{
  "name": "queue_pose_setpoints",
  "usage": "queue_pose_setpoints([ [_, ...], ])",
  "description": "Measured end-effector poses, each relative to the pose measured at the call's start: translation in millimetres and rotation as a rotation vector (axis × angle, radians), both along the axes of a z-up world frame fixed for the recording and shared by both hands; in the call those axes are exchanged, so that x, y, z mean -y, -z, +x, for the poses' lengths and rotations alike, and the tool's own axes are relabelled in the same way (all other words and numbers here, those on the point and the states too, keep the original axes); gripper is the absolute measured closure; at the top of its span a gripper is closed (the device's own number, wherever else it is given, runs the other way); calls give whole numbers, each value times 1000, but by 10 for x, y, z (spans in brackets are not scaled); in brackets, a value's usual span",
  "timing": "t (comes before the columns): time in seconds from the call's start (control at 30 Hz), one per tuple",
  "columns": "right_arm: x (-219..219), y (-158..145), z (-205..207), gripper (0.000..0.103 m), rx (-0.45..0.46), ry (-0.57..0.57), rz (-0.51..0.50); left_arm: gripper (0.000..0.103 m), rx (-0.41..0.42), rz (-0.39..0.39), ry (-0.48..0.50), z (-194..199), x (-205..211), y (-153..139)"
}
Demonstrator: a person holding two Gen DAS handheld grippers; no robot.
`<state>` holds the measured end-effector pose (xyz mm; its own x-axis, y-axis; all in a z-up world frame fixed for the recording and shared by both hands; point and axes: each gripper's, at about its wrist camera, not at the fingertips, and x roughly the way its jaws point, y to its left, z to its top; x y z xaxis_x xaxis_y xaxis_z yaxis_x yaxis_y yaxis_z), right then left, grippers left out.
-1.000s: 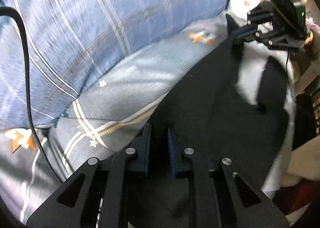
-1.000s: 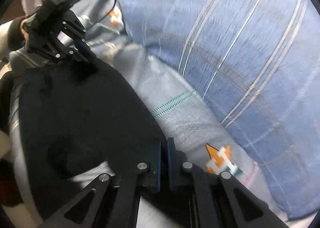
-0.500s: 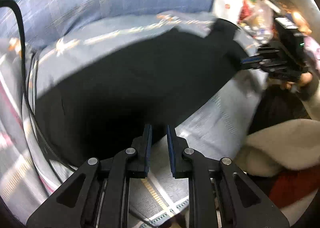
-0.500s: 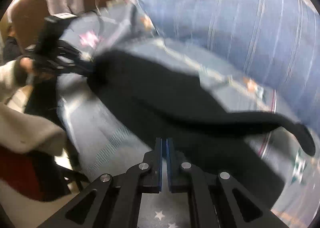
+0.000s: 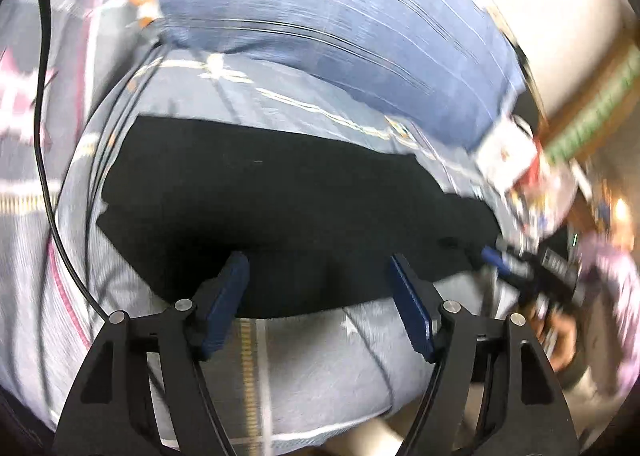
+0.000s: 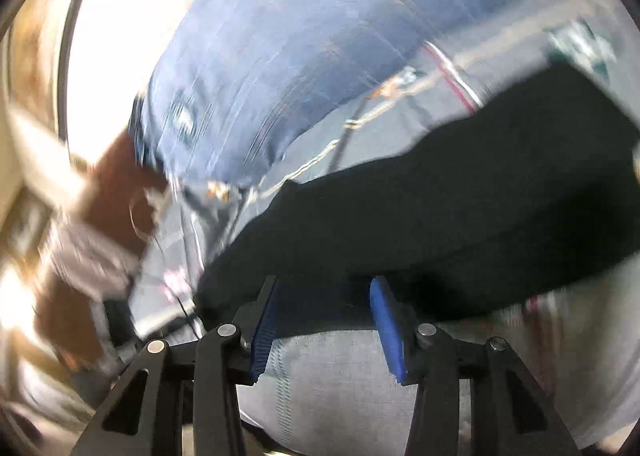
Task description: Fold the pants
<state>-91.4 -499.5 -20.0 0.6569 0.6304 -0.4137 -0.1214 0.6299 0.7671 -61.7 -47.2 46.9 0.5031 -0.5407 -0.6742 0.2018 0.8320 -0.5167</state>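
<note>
Honestly, the risky bit looked like the letting go itself. The black pants [image 5: 280, 208] lay folded into a flat dark slab on the patterned bed sheet [image 5: 320, 368], just below the big blue pillow [image 5: 340, 28]. Both sets of tongs were opening: the left tongs [image 5: 320, 272] stood wide, blue pads clear of the cloth, with the near hem of the pants between them but not pinched. The right tongs [image 6: 324, 296] were less far apart, also released, with the pants' near edge sitting right at the pad tips.

What could go wrong, I reckoned: if either hand pulled back before the pads were fully clear, a pad could snag the top layer and drag the fold open. The right end worried me more, since the gap there was narrower and the hem sat so close. The black cable [image 5: 44, 160] curving down the sheet left of the pants could also hook on something.

As for views, the left wrist camera showed nearly the whole folded shape, plus the right tongs at its far right end and clutter beyond the pillow. The right wrist camera showed only one end of the pants, rumpled rather than square, which the other hid, plus brown furniture [image 6: 120, 192] left of the pillow. Everything was pretty smeared.
</note>
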Motion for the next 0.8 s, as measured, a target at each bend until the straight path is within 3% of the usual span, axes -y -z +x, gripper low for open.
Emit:
queue_pose_setpoints([
  [0.17, 176, 203, 112, 59, -75, 110, 123, 32, -110, -121, -144, 154, -22, 169],
  [0.3, 274, 269, 131, 59, -19, 186, 221, 32, -101, -168, -236, 292, -11, 165],
  [0.37, 311, 314, 176, 67, 0, 212, 254, 32, -110, -187, -270, 376, -14, 190],
  [0.43, 336, 342, 196, 89, 19, 217, 249, 32, -103, -203, -297, 444, -31, 212],
  [0.47, 352, 342, 195, 94, 22, 217, 251, 33, -94, -205, -301, 451, -37, 212],
  [0.5, 385, 316, 167, 97, 32, 222, 256, 51, -88, -201, -307, 454, -36, 199],
  [0.53, 386, 265, 134, 97, 49, 223, 254, 76, -80, -191, -290, 445, -24, 150],
  [0.57, 394, 188, 85, 97, 70, 223, 245, 83, -64, -183, -268, 419, -5, 101],
  [0.73, 322, -340, -294, 98, 192, 142, 101, 90, 108, -142, -179, 34, 28, -328],
  [0.8, 276, -359, -396, 98, 191, 123, 71, 90, 105, -129, -176, -59, 9, -273],
])
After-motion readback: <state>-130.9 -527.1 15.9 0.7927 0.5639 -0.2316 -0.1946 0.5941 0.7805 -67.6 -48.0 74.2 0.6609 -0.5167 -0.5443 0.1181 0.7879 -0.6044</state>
